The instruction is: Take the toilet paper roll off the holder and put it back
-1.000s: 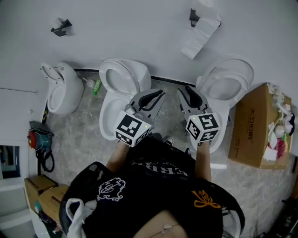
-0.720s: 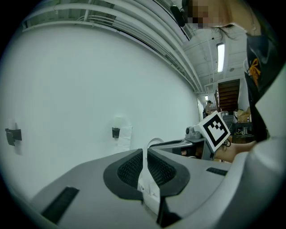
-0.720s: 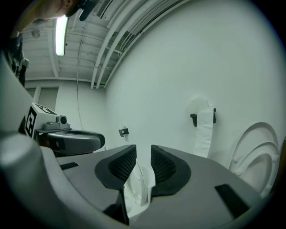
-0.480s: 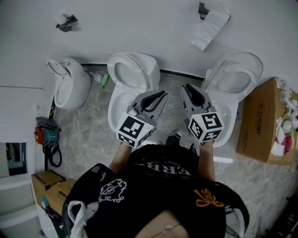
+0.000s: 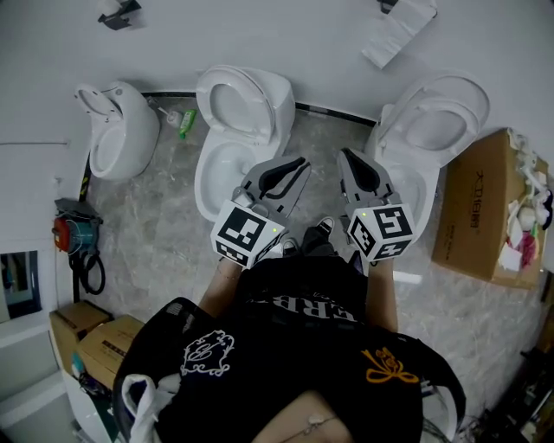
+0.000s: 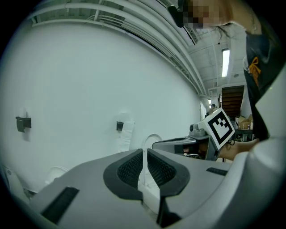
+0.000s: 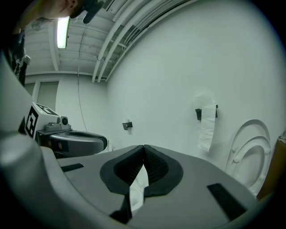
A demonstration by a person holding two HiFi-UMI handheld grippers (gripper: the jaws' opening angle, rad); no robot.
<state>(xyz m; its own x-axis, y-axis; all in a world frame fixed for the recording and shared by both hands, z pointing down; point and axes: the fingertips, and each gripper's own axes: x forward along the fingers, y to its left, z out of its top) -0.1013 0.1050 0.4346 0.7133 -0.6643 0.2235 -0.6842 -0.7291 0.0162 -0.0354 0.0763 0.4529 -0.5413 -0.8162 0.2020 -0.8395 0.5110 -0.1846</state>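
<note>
**White toilet paper roll [image 5: 407, 17] on its black wall holder [image 5: 387, 5]**

It hangs well apart from us. Our left claw [image 5: 302, 162] is pressed together, empty; our right claw [image 5: 344, 155] has just been closing and meets on nothing. We should spread both before reaching.

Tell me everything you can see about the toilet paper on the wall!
The toilet paper roll is white and looks soft. It sits on a small black holder fixed to the plain white wall, up beside the raised lid of a toilet. A long strip hangs loosely down from it. Only the holder touches it.
</note>
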